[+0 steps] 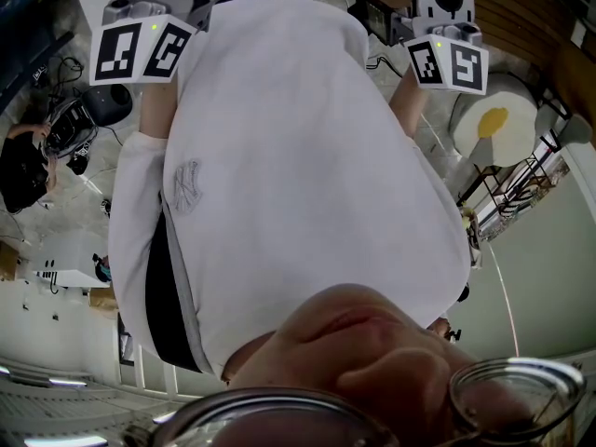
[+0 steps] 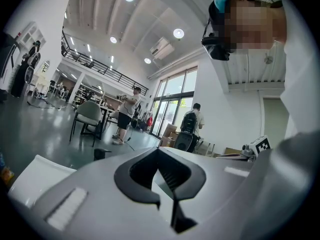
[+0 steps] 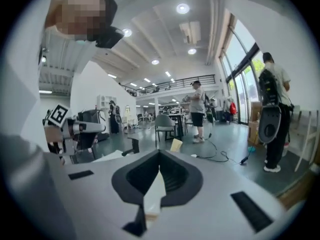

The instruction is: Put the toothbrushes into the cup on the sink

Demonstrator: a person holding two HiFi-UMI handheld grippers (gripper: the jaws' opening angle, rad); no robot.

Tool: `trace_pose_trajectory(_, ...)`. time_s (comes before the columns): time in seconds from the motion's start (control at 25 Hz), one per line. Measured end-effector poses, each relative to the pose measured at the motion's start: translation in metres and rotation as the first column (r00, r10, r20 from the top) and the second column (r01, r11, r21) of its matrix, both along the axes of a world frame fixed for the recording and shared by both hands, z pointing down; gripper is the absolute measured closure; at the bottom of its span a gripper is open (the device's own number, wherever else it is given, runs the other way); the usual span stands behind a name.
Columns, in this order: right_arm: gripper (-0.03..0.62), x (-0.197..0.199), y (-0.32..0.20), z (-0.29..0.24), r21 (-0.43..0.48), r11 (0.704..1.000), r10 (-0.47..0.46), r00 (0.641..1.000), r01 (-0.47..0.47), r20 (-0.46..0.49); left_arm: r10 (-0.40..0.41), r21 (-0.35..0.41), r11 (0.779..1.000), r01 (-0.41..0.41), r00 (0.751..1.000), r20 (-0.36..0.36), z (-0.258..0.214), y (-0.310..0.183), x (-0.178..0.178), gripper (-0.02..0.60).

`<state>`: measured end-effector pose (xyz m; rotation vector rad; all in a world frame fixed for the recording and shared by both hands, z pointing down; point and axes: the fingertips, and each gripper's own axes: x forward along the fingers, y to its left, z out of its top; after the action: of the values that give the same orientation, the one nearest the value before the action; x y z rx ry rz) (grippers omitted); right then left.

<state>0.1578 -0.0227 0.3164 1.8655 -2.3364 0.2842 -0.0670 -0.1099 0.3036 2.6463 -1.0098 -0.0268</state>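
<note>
Where the head view looks steeply down, it is filled by the person's white shirt [image 1: 298,156], with glasses [image 1: 507,389] at the lower edge. The marker cube of the left gripper [image 1: 140,52] is seen at the top left and that of the right gripper [image 1: 449,63] at the top right, one on each side of the body. A round white thing with a yellow centre [image 1: 494,119] is seen on the floor at the right.

In the left gripper view, the left gripper [image 2: 158,150] is seen with its jaws brought together and nothing between them. Beyond them a grey chair [image 2: 89,115] and a standing person [image 2: 131,115] are shown in a large hall.

In the right gripper view, the right gripper [image 3: 160,154] is likewise closed and empty. A person with a backpack [image 3: 272,109] is seen at the right, and a cable [image 3: 220,156] lies on the floor.

The toothbrushes, the cup and the sink are shown in none of the three views.
</note>
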Motion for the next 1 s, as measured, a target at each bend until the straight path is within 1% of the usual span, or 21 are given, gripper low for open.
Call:
trace_pose_trajectory(0.12, 0.583, -0.009, -0.001, 0.008, -0.048, 0.996, -0.073, 0.991, 0.068, -0.11, -0.007, -0.001, 1.0, 0.007, 1.0, -0.001, 0.0, 0.001, -0.002, 0.58)
trace_pose_trajectory(0.32, 0.582, -0.02, -0.002, 0.023, -0.118, 0.982, -0.167, 0.967, 0.146, -0.192, -0.024, 0.0, 1.0, 0.024, 1.0, -0.004, -0.002, 0.003, -0.007, 0.58)
trace_pose_trajectory(0.48, 0.58, -0.027, -0.006, 0.036, -0.178, 0.963, -0.249, 0.927, 0.204, -0.28, -0.04, 0.0, 0.999, 0.04, 0.999, -0.002, -0.003, 0.003, -0.01, 0.58)
trace_pose_trajectory(0.52, 0.569, -0.029, -0.007, 0.04, -0.194, 0.956, -0.269, 0.916, 0.218, -0.297, -0.044, -0.001, 0.999, 0.044, 0.999, -0.001, -0.003, 0.003, -0.01, 0.58)
trace_pose_trajectory(0.6, 0.499, -0.032, -0.009, 0.048, -0.225, 0.941, -0.316, 0.895, 0.253, -0.316, -0.052, -0.003, 0.999, 0.052, 0.999, 0.0, -0.002, 0.003, -0.011, 0.58)
trace_pose_trajectory(0.68, 0.487, -0.035, -0.011, 0.054, -0.246, 0.924, -0.364, 0.868, 0.292, -0.338, -0.06, -0.006, 0.998, 0.06, 0.998, 0.002, -0.002, 0.004, -0.011, 0.58)
trace_pose_trajectory(0.72, 0.484, -0.036, -0.012, 0.058, -0.259, 0.914, -0.391, 0.85, 0.312, -0.354, -0.063, -0.008, 0.998, 0.063, 0.998, 0.003, -0.001, 0.004, -0.011, 0.58)
trace_pose_trajectory(0.8, 0.484, -0.04, -0.014, 0.068, -0.295, 0.887, -0.451, 0.8, 0.354, -0.395, -0.07, -0.013, 0.997, 0.07, 0.998, 0.006, 0.0, 0.004, -0.012, 0.58)
trace_pose_trajectory(0.88, 0.484, -0.044, -0.016, 0.082, -0.345, 0.853, -0.515, 0.737, 0.392, -0.437, -0.078, -0.018, 0.997, 0.078, 0.997, 0.008, 0.002, 0.006, -0.014, 0.58)
trace_pose_trajectory(1.0, 0.485, -0.047, -0.017, 0.106, -0.437, 0.791, -0.608, 0.626, 0.428, -0.488, -0.089, -0.026, 0.996, 0.089, 0.996, 0.012, 0.005, 0.009, -0.016, 0.58)
